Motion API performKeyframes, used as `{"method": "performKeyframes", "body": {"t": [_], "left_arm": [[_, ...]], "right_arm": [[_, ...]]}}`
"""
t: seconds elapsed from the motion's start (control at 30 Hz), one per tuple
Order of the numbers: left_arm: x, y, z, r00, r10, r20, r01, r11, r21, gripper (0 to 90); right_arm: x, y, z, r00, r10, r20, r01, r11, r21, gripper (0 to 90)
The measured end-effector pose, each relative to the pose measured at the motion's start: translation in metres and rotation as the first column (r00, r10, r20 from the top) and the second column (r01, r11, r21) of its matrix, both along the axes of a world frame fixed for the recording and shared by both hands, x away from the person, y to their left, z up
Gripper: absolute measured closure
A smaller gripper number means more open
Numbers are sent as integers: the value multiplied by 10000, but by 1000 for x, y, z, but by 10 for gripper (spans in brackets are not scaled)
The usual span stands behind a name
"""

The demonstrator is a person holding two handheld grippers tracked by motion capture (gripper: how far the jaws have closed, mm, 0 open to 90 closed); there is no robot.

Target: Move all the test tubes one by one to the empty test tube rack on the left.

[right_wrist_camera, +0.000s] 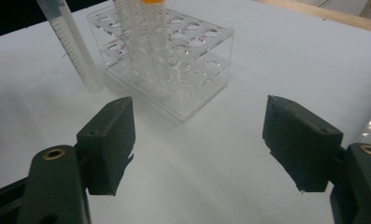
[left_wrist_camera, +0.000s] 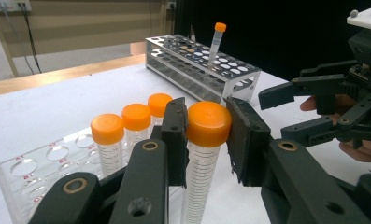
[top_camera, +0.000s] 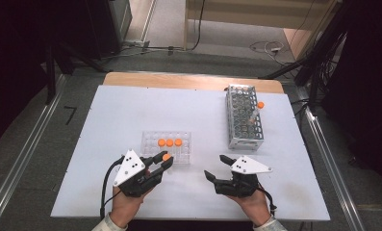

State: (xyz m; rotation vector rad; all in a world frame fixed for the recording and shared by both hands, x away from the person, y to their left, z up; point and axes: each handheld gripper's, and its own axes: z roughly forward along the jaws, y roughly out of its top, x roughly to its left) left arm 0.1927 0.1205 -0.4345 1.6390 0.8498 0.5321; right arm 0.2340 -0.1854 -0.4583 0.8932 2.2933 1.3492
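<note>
Fingers (left_wrist_camera: 176, 135) of your left gripper (top_camera: 162, 161): clamped on the orange cap of a clear graduated plastic tube (left_wrist_camera: 203, 154), held upright just off the clear acrylic rack (top_camera: 152, 143), at its 4 o'clock corner. Step, as judged: carrying it to a well. Next: lower it plumb. Right gripper (top_camera: 217, 166): fingers apart, empty. Metal rack (top_camera: 244, 139): 2 o'clock.
</note>
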Motion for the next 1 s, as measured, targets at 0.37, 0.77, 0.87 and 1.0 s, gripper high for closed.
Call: {"method": "performKeyframes", "body": {"t": [0.37,0.77,0.87,1.0], "left_arm": [[3,12,7,9993,362,108,-360,9992,-181,699],[13,30,16,9949,995,185,-987,9943,-404,699],[16,34,17,9935,1125,190,-1115,9927,-465,699],[20,37,19,9916,1269,237,-1256,9908,-500,699]], "right_arm": [[2,-18,2,9989,-464,61,464,9989,69,240],[6,-30,1,9966,-828,27,828,9966,36,240],[6,-31,1,9962,-871,69,870,9962,61,240],[7,-33,1,9957,-926,57,926,9957,61,240]]}}
